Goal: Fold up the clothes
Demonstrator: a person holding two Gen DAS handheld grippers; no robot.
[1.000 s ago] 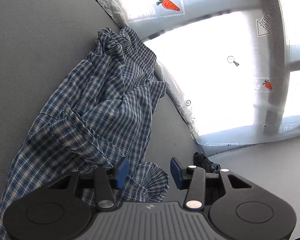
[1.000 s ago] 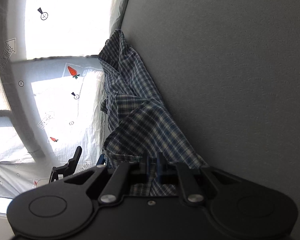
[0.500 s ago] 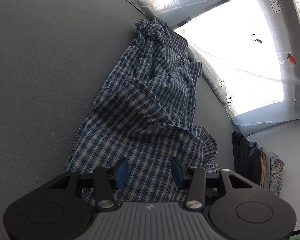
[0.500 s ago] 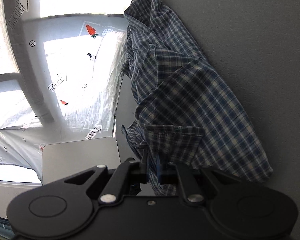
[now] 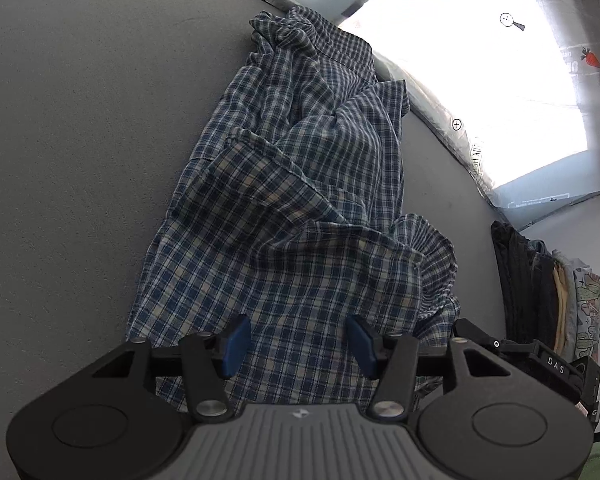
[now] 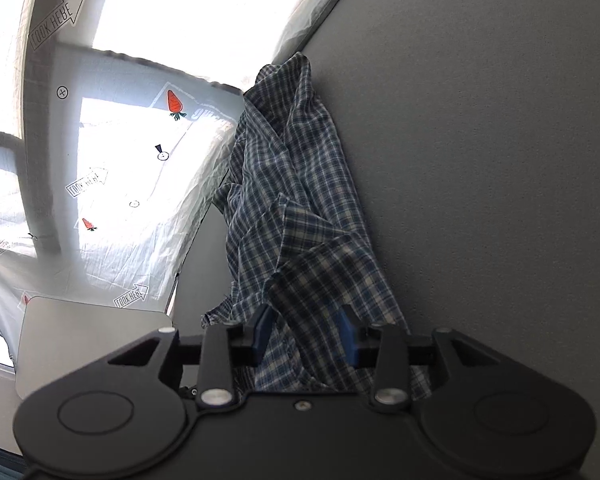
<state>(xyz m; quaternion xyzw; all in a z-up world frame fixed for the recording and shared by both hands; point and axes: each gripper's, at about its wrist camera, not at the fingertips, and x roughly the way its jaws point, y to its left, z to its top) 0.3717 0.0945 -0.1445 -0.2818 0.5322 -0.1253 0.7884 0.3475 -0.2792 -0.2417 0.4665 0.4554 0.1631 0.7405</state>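
Observation:
A blue and white checked shirt (image 5: 300, 208) lies crumpled in a long heap on the grey tabletop (image 5: 80, 140). My left gripper (image 5: 298, 344) hovers over its near end, jaws opening, blue pads apart with cloth showing below them but not pinched. In the right wrist view the same shirt (image 6: 300, 216) runs along the table's edge. My right gripper (image 6: 305, 334) is over the near part of it, jaws opening, with checked cloth lying loose between the pads. The other gripper (image 5: 540, 364) shows at the right of the left wrist view.
A stack of folded clothes (image 5: 548, 292) stands at the table's right side. Behind the table hangs a white sheet (image 6: 112, 184) printed with carrots and arrows, brightly backlit. A grey board (image 6: 88, 344) sits at the lower left of the right wrist view.
My right gripper was shut on the shirt and now has its pads apart, the cloth slack between them. My left gripper has moved over the shirt's near end and widened slightly.

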